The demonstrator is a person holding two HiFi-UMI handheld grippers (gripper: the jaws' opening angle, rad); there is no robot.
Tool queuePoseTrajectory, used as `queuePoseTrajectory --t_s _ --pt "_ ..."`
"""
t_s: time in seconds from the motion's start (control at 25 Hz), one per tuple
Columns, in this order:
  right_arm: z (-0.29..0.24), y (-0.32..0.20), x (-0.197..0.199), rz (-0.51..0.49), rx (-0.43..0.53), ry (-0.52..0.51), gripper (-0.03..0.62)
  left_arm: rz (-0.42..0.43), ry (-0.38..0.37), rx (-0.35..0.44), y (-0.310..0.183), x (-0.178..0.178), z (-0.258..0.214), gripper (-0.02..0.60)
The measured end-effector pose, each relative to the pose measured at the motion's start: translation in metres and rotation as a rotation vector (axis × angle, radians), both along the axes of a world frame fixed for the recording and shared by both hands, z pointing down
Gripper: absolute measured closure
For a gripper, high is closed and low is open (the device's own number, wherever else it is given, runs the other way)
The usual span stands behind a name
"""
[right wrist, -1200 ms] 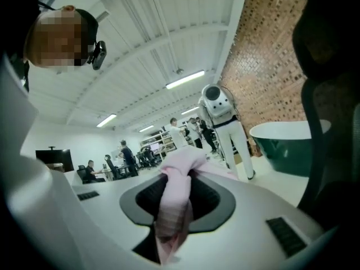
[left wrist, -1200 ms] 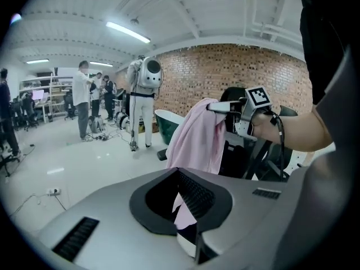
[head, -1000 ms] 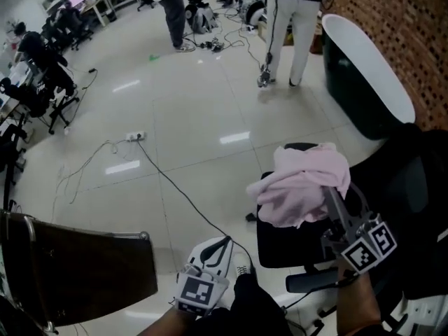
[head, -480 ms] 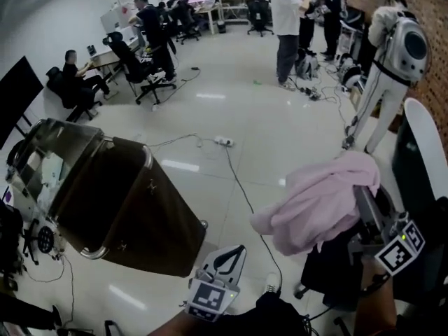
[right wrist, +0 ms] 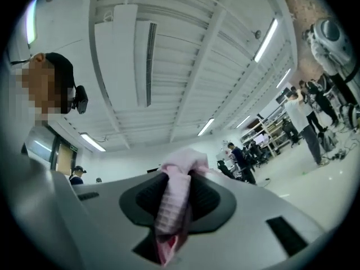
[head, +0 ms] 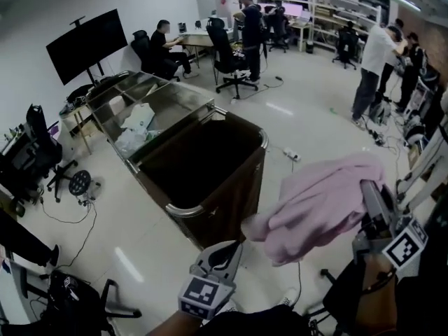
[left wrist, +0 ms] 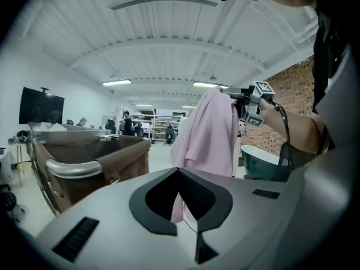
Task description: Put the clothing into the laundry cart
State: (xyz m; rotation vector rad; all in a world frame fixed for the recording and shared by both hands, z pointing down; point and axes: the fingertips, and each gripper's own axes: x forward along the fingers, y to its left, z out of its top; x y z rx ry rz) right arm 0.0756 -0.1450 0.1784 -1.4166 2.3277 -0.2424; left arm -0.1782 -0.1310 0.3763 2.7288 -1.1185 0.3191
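A pink garment [head: 318, 205] hangs in the air from my right gripper [head: 369, 200], which is shut on its top edge. In the right gripper view a ribbed pink fold [right wrist: 171, 207] sits pinched between the jaws [right wrist: 177, 176]. The brown laundry cart [head: 183, 208] with a metal rim stands open just left of the garment. My left gripper [head: 220, 256] is low in the middle, shut and holding nothing. The left gripper view looks past its shut tips [left wrist: 179, 172] at the hanging garment [left wrist: 205, 134], the right gripper [left wrist: 250, 103] and the cart [left wrist: 84, 162].
A second metal-framed cart [head: 133, 124] holding white items stands behind the brown one. A power strip [head: 290, 156] with a cable lies on the floor beyond. Several people and office chairs are farther off. A black screen [head: 87, 44] stands at the back left.
The pink garment has been lifted off a black chair and carried left. The view has swung from the chair to the brown cart, which now stands beside the garment.
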Motion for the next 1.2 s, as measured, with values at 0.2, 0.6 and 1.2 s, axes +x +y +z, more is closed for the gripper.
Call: queuePoseTrajectory --t_s 0.2,0.6,1.2 --pt "-0.011 -0.017 -0.064 -0.086 0.021 -0.007 0.485 -0.070 0.024 0.030 0.003 -0.056 -0.014 0.581" --pt "-0.011 -0.019 -0.144 -0.202 0.008 -0.032 0.485 -0.155 0.051 0.042 0.007 -0.128 -0.014 0.581" --pt "-0.068 -0.044 -0.198 -0.275 0.116 0.099 0.485 -0.162 0.087 0.077 0.004 -0.137 -0.044 0.581"
